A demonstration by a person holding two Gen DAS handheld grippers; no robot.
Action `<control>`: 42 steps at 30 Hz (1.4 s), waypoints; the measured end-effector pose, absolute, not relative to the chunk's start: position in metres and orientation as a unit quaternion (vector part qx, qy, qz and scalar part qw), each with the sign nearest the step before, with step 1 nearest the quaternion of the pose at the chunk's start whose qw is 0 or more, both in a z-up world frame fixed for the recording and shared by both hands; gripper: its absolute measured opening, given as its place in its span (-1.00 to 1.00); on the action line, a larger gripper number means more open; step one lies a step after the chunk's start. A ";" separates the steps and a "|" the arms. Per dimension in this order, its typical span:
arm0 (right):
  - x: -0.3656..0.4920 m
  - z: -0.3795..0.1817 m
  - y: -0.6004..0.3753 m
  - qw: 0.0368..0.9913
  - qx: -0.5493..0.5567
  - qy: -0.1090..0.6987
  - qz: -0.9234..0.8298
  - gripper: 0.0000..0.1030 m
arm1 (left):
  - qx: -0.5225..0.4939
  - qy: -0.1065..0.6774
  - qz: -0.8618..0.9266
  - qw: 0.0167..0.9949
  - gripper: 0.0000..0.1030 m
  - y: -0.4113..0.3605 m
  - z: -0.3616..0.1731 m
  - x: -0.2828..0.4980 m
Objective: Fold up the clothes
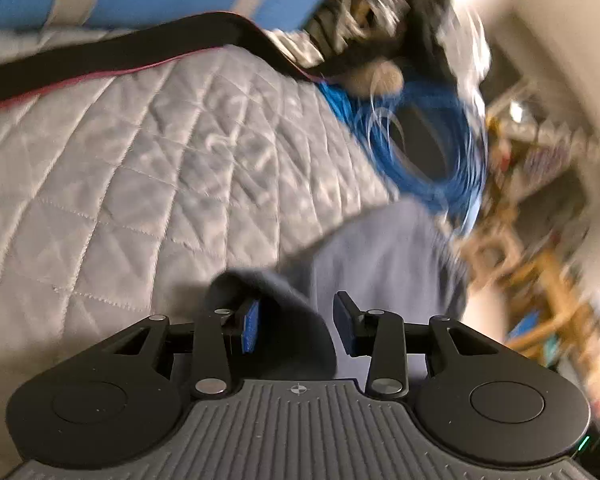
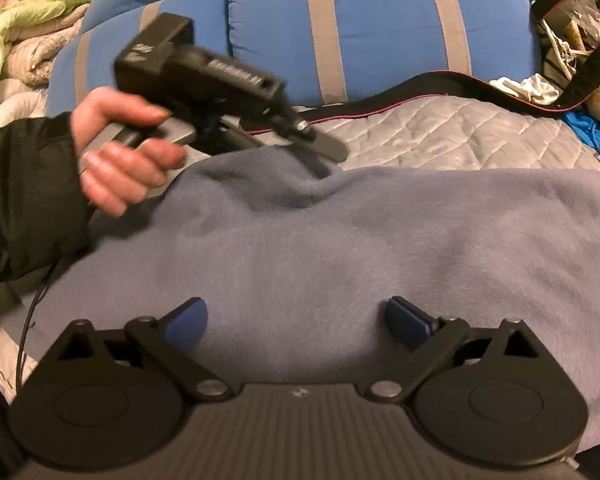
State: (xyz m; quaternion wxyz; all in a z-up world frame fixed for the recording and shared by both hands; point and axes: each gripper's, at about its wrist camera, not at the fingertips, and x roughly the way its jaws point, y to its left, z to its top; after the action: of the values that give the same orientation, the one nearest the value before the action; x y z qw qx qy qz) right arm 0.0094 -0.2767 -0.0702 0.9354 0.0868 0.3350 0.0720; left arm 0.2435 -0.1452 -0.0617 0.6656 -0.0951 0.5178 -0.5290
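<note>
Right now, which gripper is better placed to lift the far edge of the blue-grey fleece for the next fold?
Probably left. The left gripper has a fold of the fleece between its parted pads at the far edge; the right gripper is wide open above the flat middle, gripping nothing.

Each claw is black, with two round discs at its base, silver screws at the arm joints and blue pads on its fingertips, behind a grey ribbed plate bearing a small crosshair mark: the left claw (image 1: pixel 296 324) and the right claw (image 2: pixel 298 322). The left hand (image 2: pixel 120 148) comes out of a black sleeve (image 2: pixel 24 196). A thin black cable (image 2: pixel 30 320) hangs below that sleeve.
</note>
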 end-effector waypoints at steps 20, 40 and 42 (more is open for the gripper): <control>0.010 -0.071 -0.276 0.934 0.092 0.336 0.081 0.98 | -0.238 0.597 -0.492 0.587 -0.36 -0.152 -0.099 0.275; 0.010 -0.070 -0.278 0.933 0.094 0.337 0.084 0.98 | -0.222 0.625 -0.500 0.557 0.07 -0.157 -0.103 0.286; 0.010 -0.070 -0.278 0.933 0.093 0.337 0.084 0.98 | -0.228 0.628 -0.501 0.550 0.07 -0.162 -0.105 0.286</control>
State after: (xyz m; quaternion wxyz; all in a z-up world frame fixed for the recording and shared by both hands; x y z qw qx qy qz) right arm 0.0098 -0.2778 -0.0703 0.9329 0.0929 0.3375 0.0843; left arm 0.2865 -0.1618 -0.1051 0.5501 -0.2284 0.6279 -0.5010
